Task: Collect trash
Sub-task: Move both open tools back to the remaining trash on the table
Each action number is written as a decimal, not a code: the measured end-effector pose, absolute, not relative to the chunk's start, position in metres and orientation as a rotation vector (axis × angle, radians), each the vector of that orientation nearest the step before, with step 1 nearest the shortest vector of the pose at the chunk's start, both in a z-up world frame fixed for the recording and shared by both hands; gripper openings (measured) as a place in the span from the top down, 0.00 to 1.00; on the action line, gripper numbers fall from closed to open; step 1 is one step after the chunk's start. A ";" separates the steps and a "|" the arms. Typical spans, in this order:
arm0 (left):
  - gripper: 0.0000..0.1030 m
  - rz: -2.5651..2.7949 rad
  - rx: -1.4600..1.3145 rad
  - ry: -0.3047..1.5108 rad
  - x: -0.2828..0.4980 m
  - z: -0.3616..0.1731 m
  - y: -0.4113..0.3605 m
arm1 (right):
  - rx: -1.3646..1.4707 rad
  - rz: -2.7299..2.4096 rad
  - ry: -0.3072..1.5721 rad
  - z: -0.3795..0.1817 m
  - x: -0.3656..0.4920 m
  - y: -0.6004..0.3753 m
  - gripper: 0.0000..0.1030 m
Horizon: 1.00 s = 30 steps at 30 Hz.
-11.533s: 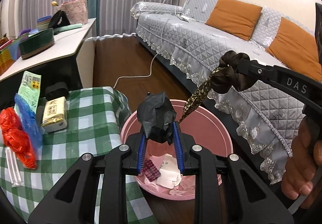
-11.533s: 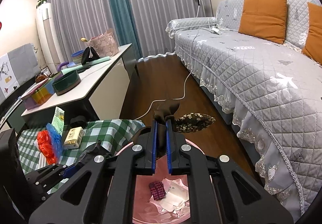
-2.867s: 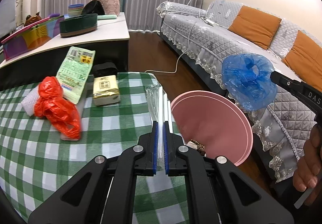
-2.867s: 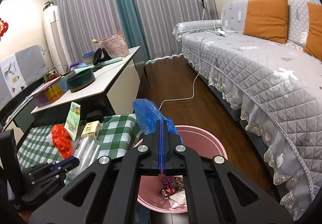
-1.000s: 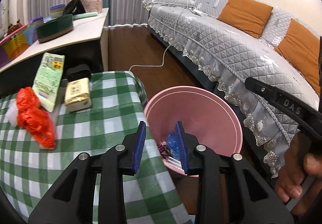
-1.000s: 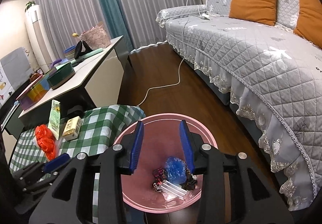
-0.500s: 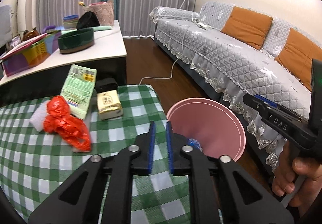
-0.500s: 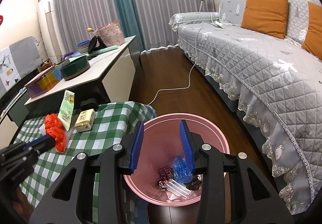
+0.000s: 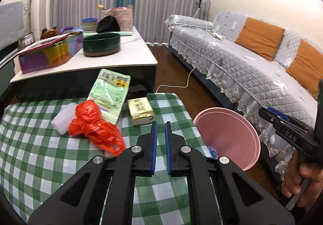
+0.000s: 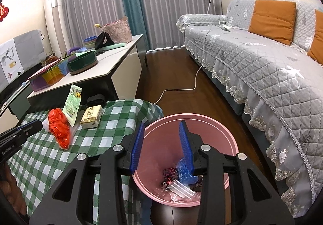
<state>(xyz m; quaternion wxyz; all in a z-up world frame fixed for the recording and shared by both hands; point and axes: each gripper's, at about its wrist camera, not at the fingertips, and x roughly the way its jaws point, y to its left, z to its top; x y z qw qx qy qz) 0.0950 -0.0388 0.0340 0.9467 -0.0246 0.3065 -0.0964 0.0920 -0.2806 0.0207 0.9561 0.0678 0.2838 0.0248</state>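
Observation:
A crumpled red plastic bag (image 9: 94, 128) lies on the green checked tablecloth (image 9: 40, 160), with a white foam piece (image 9: 62, 119), a green packet (image 9: 109, 91) and a yellow tissue pack (image 9: 141, 110) beside it. My left gripper (image 9: 160, 128) hovers over the cloth just right of the red bag, its jaws a narrow gap apart and empty. My right gripper (image 10: 161, 130) is open and empty above the pink bin (image 10: 222, 130), which holds a blue bag (image 10: 183, 174), clear tubes and wrappers. The red bag also shows in the right wrist view (image 10: 59, 126).
A white side table (image 9: 129, 55) behind carries a dark green bowl (image 9: 102, 44), a colourful box (image 9: 48, 53) and a pink basket. A grey sofa (image 10: 262, 59) with orange cushions stands at the right. A white cable (image 10: 181, 87) runs across the wooden floor.
The left gripper has drawn back from the bin over the tablecloth and its jaws have narrowed. The right gripper stays open above the bin, where the blue bag and clear tubes lie.

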 end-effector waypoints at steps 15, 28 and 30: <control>0.93 -0.094 -0.127 0.636 0.101 0.013 0.009 | 0.174 0.120 0.577 0.017 0.105 -0.251 0.85; 0.93 0.055 -0.232 0.659 0.117 -0.006 0.073 | 0.166 0.235 0.606 0.009 0.127 -0.197 0.85; 0.93 0.079 -0.245 0.662 0.120 -0.009 0.082 | 0.164 0.251 0.611 0.007 0.132 -0.189 0.85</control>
